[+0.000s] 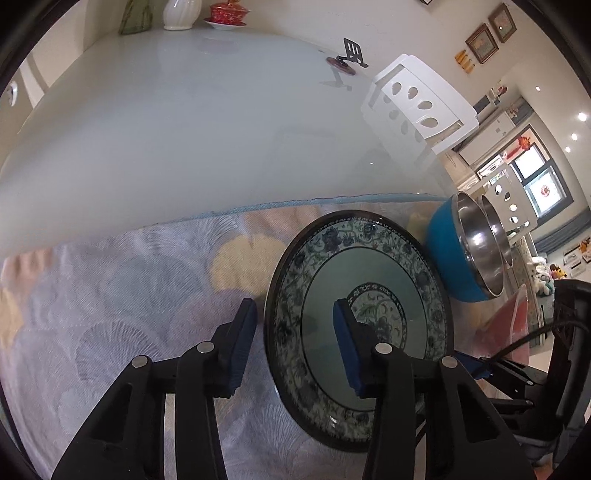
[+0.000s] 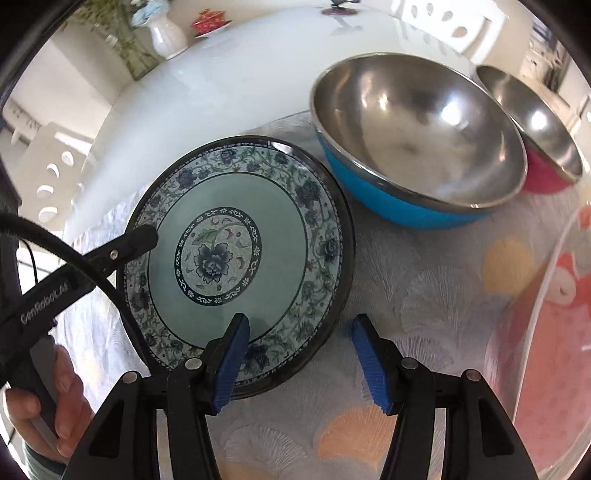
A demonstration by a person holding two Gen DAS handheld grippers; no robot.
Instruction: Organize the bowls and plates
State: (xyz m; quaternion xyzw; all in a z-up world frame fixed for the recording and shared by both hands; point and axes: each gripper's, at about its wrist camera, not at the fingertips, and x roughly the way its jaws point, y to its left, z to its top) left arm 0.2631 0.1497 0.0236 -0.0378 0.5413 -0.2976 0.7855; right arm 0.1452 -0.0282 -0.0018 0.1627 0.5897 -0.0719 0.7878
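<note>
Plate [image 2: 236,258] sitting flat on the patterned cloth [image 2: 406,295], blue-and-green floral rim around a pale teal centre, and both tools are working at its edge. Over on the plate's left, the left gripper [image 1: 295,343] is straddling the rim with its blue pads [image 1: 347,350] spread apart, one finger over the plate's face, the other out over the cloth, nothing clamped. Near the plate's front edge, the right gripper [image 2: 301,360] is hovering with its jaws wide apart as well, left pad above the rim, right pad above bare cloth just beside it. From the right wrist camera, the left tool's black finger is showing over the plate's left border. Just beyond the plate, the blue bowl [image 2: 417,147] is standing almost touching the rim, steel interior shining, and the pink bowl [image 2: 532,129] is sitting right beside it. Farther back on the glass table [image 1: 184,129], a white vase [image 2: 168,35] and a red lidded cup [image 2: 210,20] are standing well apart from the action.
</note>
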